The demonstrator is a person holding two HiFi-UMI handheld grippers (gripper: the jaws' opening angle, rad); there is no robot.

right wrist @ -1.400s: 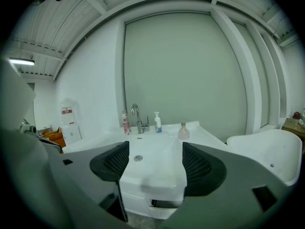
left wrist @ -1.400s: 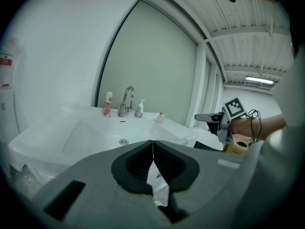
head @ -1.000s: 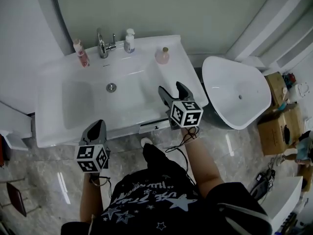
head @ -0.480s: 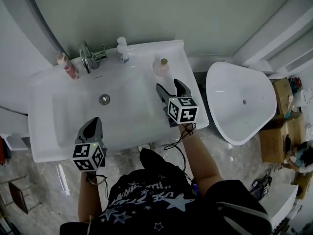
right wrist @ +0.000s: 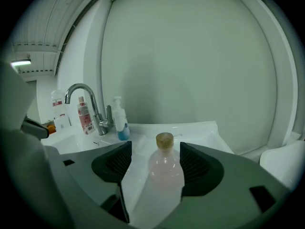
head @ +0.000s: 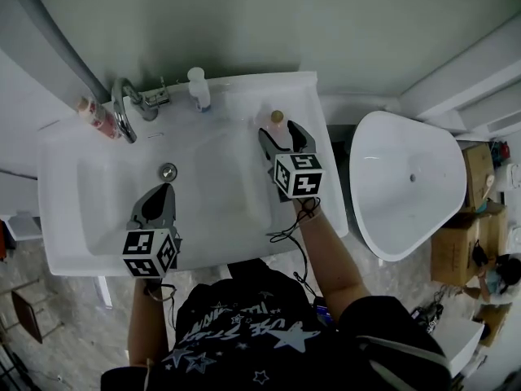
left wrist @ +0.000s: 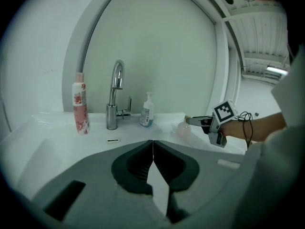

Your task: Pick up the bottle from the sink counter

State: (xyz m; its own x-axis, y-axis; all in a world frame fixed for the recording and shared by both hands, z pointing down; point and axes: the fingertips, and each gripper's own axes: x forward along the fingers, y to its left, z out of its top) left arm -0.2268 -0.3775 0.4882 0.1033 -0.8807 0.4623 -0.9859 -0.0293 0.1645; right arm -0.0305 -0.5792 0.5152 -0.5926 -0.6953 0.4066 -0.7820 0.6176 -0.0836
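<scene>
A small round pink bottle with a tan cap stands upright on the sink counter, at its back right. My right gripper reaches around it. The bottle sits between the two pads; the jaws are closing, with a clear gap still showing on the left side. In the head view the cap of the bottle shows just beyond the right gripper. In the left gripper view the same bottle appears at the tips of the right gripper. My left gripper hovers over the basin, shut and empty.
A chrome faucet, a pump bottle and a tall red-patterned bottle line the counter's back edge. A white toilet stands right of the counter, with cardboard boxes beyond it.
My right gripper has moved forward along the counter until its jaws straddle the pink bottle, and they have narrowed slightly. My left gripper has come forward over the basin.
</scene>
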